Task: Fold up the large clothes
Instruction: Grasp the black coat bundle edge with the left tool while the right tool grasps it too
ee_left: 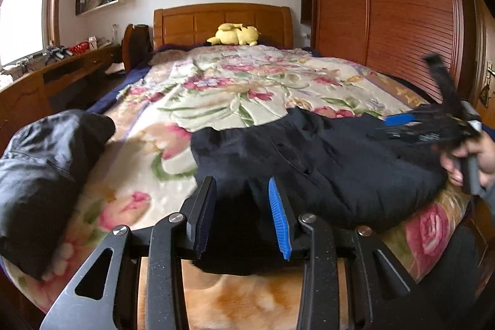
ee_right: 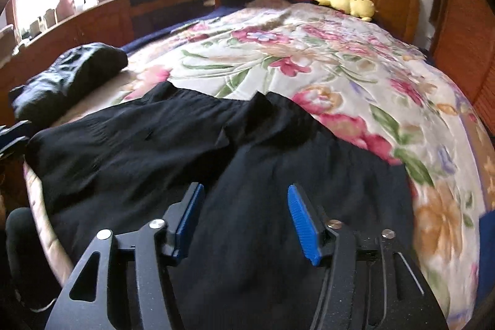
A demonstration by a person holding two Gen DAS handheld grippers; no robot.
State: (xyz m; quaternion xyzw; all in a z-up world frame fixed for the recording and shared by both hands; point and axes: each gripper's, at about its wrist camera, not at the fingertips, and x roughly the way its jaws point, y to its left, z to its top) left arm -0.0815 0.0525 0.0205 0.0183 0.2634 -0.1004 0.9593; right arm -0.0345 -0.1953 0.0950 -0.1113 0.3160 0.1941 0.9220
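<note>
A large black garment (ee_left: pixel 324 163) lies spread across the near end of the bed, its near edge drooping over the bed's foot. My left gripper (ee_left: pixel 241 206) is shut on a bunched fold of that near edge, and dark cloth fills the gap between its pads. In the right wrist view the same black garment (ee_right: pixel 148 144) is rumpled, with a raised fold near its far edge. My right gripper (ee_right: pixel 244 215) stands open just above it, its blue pads wide apart. From the left wrist view the right gripper (ee_left: pixel 393 127) is a blur over the garment's right side, held by a hand (ee_left: pixel 473 160).
A second dark bundle of clothing (ee_left: pixel 46 163) sits on the bed's left side. The floral blanket (ee_left: pixel 241 88) covers the bed up to a yellow plush toy (ee_left: pixel 235 34) by the headboard. A wooden wardrobe (ee_left: pixel 386 5) is on the right, a cluttered desk (ee_left: pixel 62 64) on the left.
</note>
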